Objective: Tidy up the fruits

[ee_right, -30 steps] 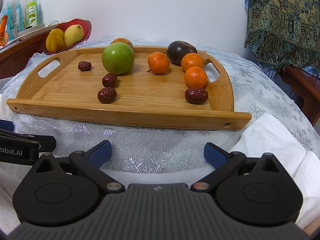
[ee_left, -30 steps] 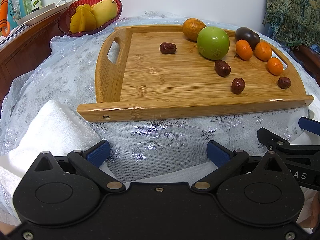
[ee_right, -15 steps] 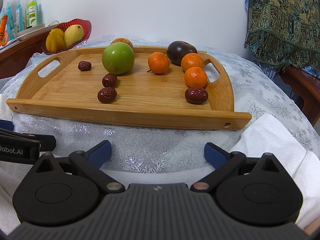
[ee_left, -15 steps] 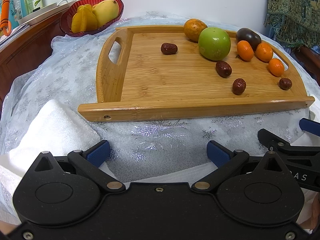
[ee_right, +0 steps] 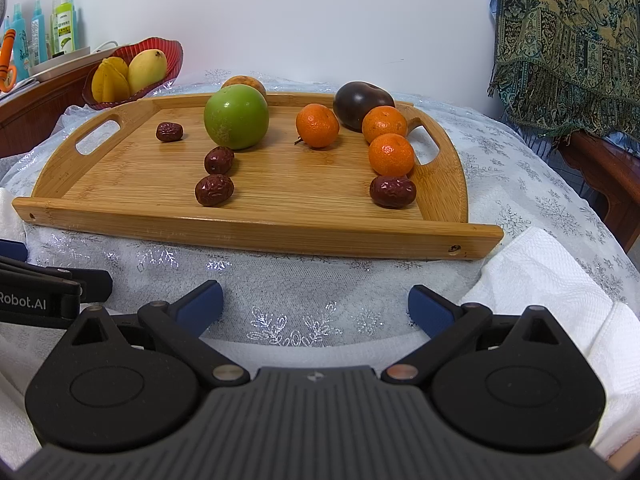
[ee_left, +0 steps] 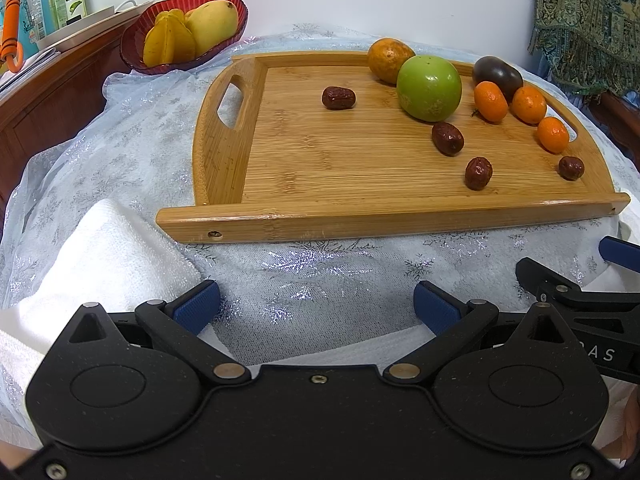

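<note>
Left wrist view: my left tongs (ee_left: 316, 300) are spread wide, nothing between them, low over the snowflake cloth (ee_left: 320, 276) in front of the bamboo tray (ee_left: 360, 220). On the tray the fruit is scattered: green apple (ee_left: 429, 83), brownish-orange fruit (ee_left: 389, 59) behind it, dark plum (ee_left: 498, 75), three small oranges (ee_left: 529, 105) at the right end, four red dates (ee_left: 338, 98) spread along the board. Red bowl (ee_left: 140, 40) with mango and starfruit sits off the tray, back left.

Right wrist view: right tongs (ee_right: 314, 304) are also released and empty, short of the tray rim (ee_right: 260, 236). Same loose layout; oranges roughly clustered by the right handle, dates apart. I judge sorting is not clearly finished; kinds remain mixed, though what final arrangement is wanted I can't tell.
</note>
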Motion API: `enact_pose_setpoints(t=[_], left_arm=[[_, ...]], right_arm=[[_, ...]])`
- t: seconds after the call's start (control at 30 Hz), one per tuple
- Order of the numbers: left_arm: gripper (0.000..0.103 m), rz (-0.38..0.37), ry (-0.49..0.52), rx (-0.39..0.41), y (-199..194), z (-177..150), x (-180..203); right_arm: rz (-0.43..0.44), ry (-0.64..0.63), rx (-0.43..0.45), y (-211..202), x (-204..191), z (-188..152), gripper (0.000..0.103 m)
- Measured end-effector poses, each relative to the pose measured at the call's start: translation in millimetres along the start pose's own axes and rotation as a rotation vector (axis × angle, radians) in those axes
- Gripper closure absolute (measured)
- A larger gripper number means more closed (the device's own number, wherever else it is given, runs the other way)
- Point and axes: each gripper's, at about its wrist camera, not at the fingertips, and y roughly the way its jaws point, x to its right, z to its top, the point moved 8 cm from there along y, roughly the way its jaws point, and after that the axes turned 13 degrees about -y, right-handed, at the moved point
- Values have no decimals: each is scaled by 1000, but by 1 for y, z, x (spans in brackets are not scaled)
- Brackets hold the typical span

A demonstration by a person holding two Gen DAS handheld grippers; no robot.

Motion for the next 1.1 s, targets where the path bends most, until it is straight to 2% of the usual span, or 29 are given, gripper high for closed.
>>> enact_pose_setpoints(t=[1.1], left_arm=[[0, 3, 3, 14, 0, 0, 0]], right_arm=[[1, -1, 10, 0, 0, 0, 0]])
